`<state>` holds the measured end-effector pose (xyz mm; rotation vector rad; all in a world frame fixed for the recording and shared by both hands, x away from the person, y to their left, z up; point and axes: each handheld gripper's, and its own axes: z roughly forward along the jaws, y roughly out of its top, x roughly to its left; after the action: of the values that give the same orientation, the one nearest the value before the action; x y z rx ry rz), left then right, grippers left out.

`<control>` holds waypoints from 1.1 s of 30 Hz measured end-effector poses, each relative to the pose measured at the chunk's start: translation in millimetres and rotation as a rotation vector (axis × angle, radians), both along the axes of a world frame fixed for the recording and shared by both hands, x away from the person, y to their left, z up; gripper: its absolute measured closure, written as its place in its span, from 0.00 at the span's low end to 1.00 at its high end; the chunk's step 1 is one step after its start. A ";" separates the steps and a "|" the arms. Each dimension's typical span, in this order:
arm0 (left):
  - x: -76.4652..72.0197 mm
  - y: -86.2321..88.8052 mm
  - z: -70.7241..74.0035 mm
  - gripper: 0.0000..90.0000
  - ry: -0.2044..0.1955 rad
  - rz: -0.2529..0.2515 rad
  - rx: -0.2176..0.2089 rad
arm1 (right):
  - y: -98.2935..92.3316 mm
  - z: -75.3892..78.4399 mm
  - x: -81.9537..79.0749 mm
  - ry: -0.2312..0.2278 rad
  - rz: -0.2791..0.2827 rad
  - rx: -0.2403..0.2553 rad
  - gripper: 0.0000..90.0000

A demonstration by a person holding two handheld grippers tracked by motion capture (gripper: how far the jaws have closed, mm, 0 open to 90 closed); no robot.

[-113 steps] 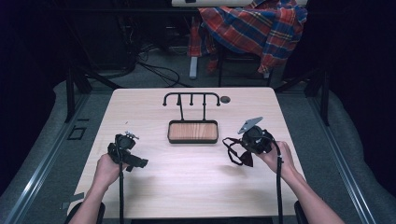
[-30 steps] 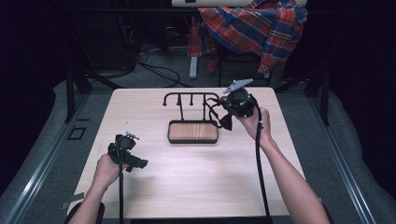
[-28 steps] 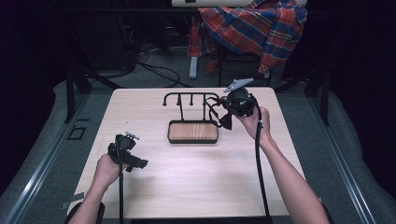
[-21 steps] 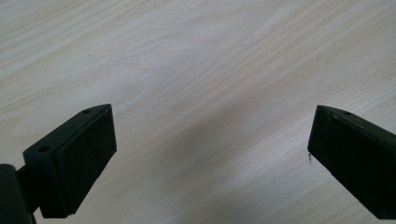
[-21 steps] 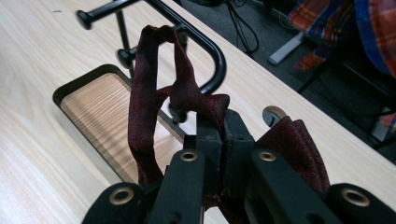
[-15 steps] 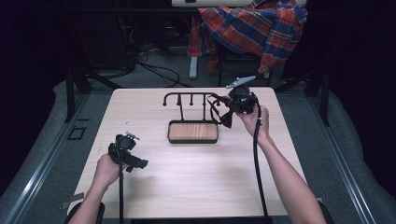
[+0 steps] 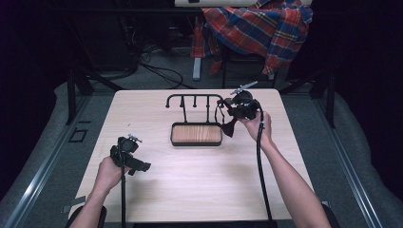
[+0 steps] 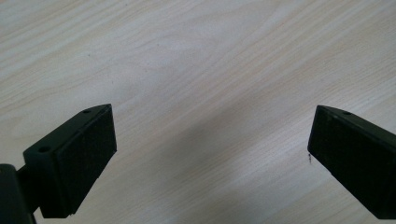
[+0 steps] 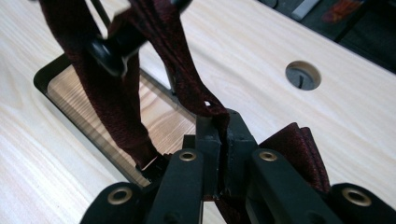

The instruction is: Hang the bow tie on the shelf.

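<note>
Clenching the limp, light maroon bow tie (image 9: pixel 116 93) by its strap, the right tool (image 9: pixel 219 140) hangs it near the table's far edge.

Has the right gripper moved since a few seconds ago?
Yes. The right gripper, shut on a dark red strap, went from the table's near right toward the rack behind the tray.

Table brightly lit, surroundings dark; near strap blurred.

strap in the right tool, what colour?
Dark maroon strap, clearest in the right gripper view.
</note>
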<state>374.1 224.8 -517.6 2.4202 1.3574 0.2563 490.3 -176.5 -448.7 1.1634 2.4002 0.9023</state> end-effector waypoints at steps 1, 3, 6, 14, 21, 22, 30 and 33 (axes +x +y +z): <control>0.0 0.1 0.1 0.01 0.000 -0.001 0.000 | 0.3 -1.7 0.7 0.010 0.001 0.004 0.96; 0.2 0.1 0.0 0.01 0.001 -0.001 0.000 | 0.2 -3.4 1.7 0.020 0.004 0.004 0.96; 0.2 -0.3 -0.1 0.01 0.001 -0.002 0.001 | -0.3 -5.6 2.8 0.037 0.004 0.011 0.96; 0.1 -0.6 0.0 0.01 0.001 -0.003 0.002 | -2.4 -5.5 5.6 0.055 -0.011 0.072 0.96; -0.1 -0.1 0.0 0.01 -0.001 0.000 0.000 | -3.5 6.6 6.8 -0.001 -0.054 0.161 0.97; -0.2 0.1 0.1 0.01 -0.002 0.000 0.001 | -3.3 6.9 7.6 -0.012 -0.065 0.165 0.97; 0.3 0.6 0.0 0.01 0.004 -0.001 0.000 | -8.8 -3.0 20.5 0.027 -0.136 0.218 0.97; 0.2 0.4 0.0 0.01 0.001 -0.002 0.000 | -11.2 -10.3 24.2 0.076 -0.135 0.221 0.94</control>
<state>374.3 225.2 -517.7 2.4219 1.3561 0.2544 514.4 -187.7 -459.0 1.4450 2.2908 1.1184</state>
